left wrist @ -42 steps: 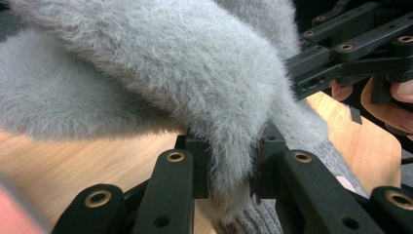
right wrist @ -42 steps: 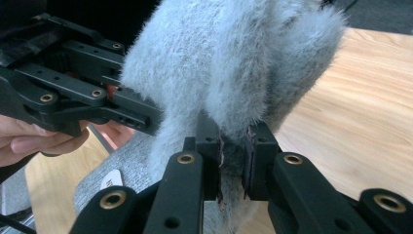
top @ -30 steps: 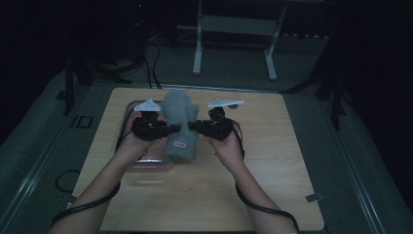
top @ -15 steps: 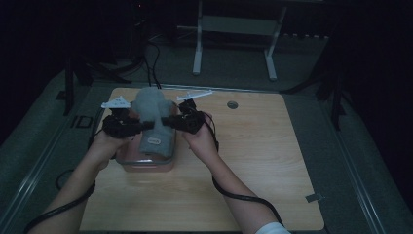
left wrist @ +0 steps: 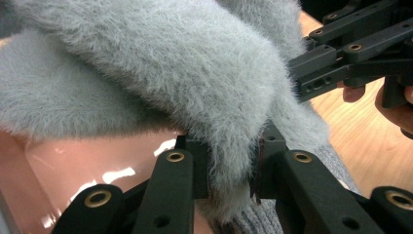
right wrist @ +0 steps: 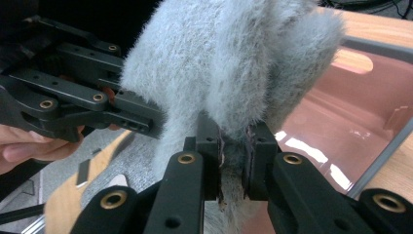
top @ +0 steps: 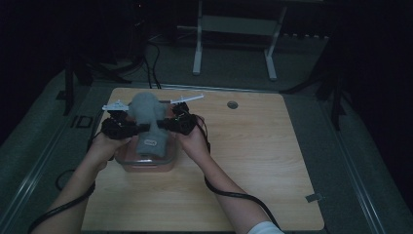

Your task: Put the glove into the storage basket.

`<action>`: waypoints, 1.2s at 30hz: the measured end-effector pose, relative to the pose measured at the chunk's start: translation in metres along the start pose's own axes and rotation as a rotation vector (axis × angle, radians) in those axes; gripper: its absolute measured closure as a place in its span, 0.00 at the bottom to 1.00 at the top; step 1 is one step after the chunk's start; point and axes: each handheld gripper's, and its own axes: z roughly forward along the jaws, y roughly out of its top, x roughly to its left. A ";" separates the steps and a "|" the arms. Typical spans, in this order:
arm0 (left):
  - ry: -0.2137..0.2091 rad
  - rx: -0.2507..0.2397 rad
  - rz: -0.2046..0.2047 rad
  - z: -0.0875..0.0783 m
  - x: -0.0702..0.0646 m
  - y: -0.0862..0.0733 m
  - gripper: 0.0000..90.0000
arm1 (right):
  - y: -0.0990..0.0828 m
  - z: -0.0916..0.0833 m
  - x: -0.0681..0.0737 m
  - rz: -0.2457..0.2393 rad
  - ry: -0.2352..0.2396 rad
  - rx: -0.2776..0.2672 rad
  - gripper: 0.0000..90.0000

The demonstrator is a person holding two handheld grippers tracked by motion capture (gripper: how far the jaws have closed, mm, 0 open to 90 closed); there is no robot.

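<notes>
While both grippers, left (top: 141, 127) & right (top: 164, 124), pinch the fluffy grey knit garment (top: 146, 117), it hangs over a clear pink plastic box (top: 146, 163) on the wooden table (top: 253, 161).

Fluffy grey knitted garment (top: 146, 119): carried leftward across the wooden table, now hanging over the clear pinkish plastic container (top: 146, 163).
Left gripper (top: 127, 127): shifted left with it.
Right gripper (top: 166, 124): likewise shifted left.
</notes>
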 end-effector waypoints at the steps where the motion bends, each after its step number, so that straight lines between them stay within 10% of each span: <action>1: 0.003 0.008 -0.003 0.003 0.002 -0.001 0.84 | -0.002 0.004 -0.002 0.004 -0.003 0.006 0.89; 26: 0.122 0.317 -0.110 0.077 0.019 -0.013 0.83 | -0.023 0.061 -0.024 -0.029 -0.220 0.230 0.85; 36: 0.270 0.376 -0.084 0.087 0.014 -0.011 0.59 | -0.007 0.033 -0.018 -0.077 -0.182 0.143 0.52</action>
